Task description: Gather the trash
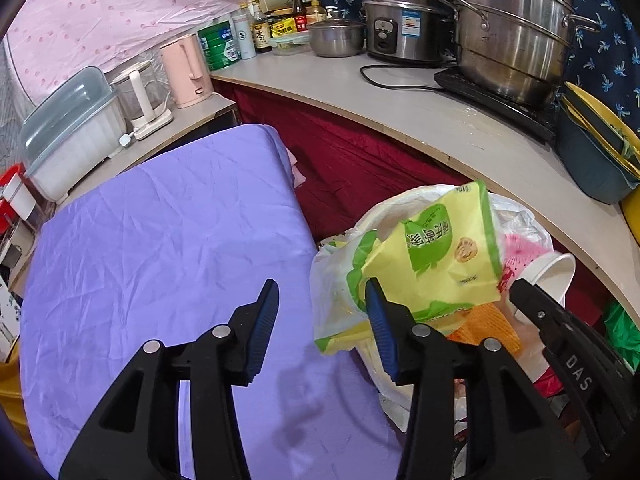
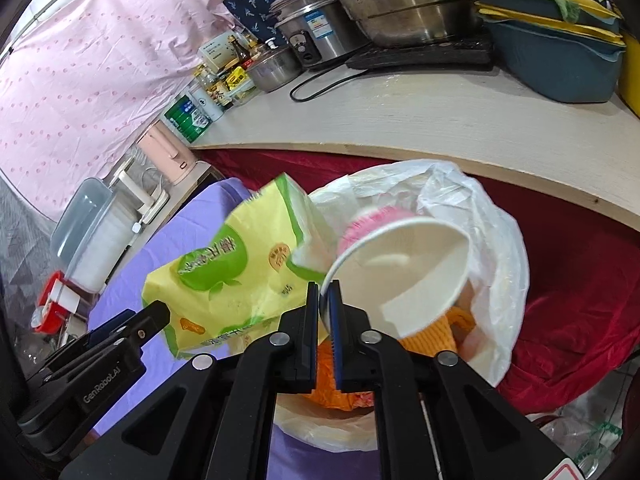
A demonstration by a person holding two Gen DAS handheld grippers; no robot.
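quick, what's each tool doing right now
Left tool: open, holding nothing.
Right tool: closed on the paper cup rim.

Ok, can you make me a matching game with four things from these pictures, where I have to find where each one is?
Things:
1. paper cup
2. yellow-green snack bag
3. pink kettle
4. big steel pot

Places:
A. on the black cooktop on the counter
B. pinched at its rim by the right hand-held gripper
C. over the white trash bag, beside the open left hand-held gripper
D. on the low side shelf, next to the clear jug

Pairs: 1-B, 2-C, 3-D, 4-A
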